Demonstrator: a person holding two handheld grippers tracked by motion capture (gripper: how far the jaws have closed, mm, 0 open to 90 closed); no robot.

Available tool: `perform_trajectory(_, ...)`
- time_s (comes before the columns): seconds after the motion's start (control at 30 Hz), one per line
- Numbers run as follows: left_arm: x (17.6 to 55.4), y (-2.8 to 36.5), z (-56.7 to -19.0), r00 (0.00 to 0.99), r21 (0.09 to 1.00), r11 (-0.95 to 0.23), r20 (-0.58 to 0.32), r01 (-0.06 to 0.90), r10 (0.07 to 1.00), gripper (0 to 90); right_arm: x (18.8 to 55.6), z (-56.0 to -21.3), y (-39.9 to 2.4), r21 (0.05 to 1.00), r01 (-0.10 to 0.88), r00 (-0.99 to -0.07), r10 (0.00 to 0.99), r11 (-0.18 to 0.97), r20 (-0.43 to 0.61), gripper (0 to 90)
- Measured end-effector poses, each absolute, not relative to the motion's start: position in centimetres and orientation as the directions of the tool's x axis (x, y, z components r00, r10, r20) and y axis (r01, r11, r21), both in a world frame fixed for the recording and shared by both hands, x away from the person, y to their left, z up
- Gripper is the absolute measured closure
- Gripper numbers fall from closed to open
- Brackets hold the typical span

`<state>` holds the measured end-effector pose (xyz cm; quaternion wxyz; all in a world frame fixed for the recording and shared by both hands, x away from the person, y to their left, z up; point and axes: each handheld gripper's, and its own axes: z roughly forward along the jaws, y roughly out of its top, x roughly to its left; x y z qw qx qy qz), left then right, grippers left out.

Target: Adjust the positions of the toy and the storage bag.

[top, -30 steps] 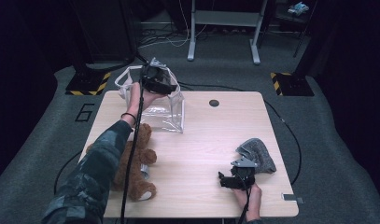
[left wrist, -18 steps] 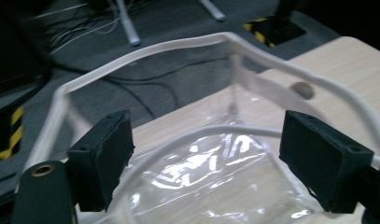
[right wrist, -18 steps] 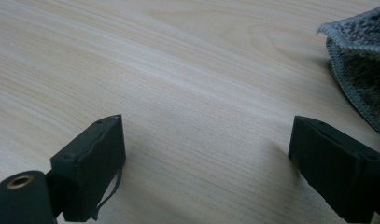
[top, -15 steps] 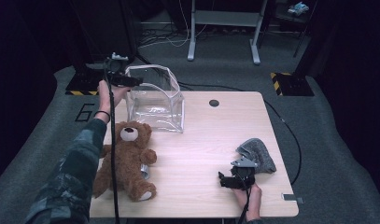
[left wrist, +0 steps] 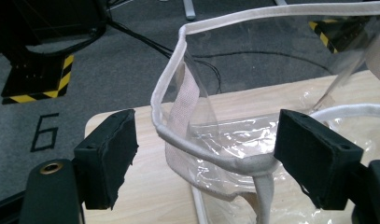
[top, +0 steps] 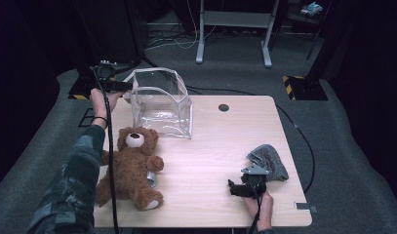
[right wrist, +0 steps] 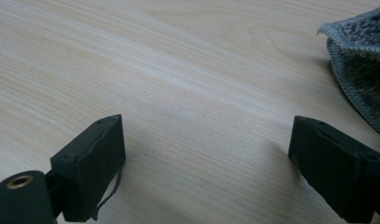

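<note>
Grey cloth (right wrist: 365, 70) and clear bag (left wrist: 281, 140), cut by frame edges

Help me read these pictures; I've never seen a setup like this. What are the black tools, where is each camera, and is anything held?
A person holds a two-jaw tool in each hand. One camera looks down on the wooden table; the other two ride on the tools. On the table lie a clear plastic bag, a teddy bear and a grey cloth. The left gripper has its jaws open around the bag's white rim without pressing it; they have just been moving. The right gripper rests open beside the cloth. Nothing is held.
</note>
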<state>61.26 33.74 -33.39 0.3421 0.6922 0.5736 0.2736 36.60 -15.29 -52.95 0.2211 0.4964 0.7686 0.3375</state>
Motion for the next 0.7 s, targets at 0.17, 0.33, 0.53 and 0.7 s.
perform_trajectory(0.17,61.7,33.7,-33.5,0.164,0.789,-0.094,-0.009,0.607,0.986,22.8,36.6,-52.9,-15.3,0.738,0.612,-0.413,0.911,0.285,-0.01,10.1)
perform_trajectory(0.33,62.2,33.8,-34.0,0.159,0.753,-0.068,-0.048,0.654,0.986,26.5,36.6,-52.9,-15.4,0.737,0.608,-0.418,0.908,0.295,-0.018,10.1)
perform_trajectory(0.53,62.4,34.1,-34.8,0.162,0.719,-0.033,-0.111,0.694,0.981,44.1,36.6,-52.9,-15.4,0.737,0.608,-0.418,0.908,0.295,-0.018,10.1)
perform_trajectory(0.7,62.4,33.8,-34.9,0.189,0.697,-0.054,-0.117,0.715,0.975,66.3,36.6,-52.9,-15.4,0.738,0.607,-0.419,0.908,0.295,-0.019,10.1)
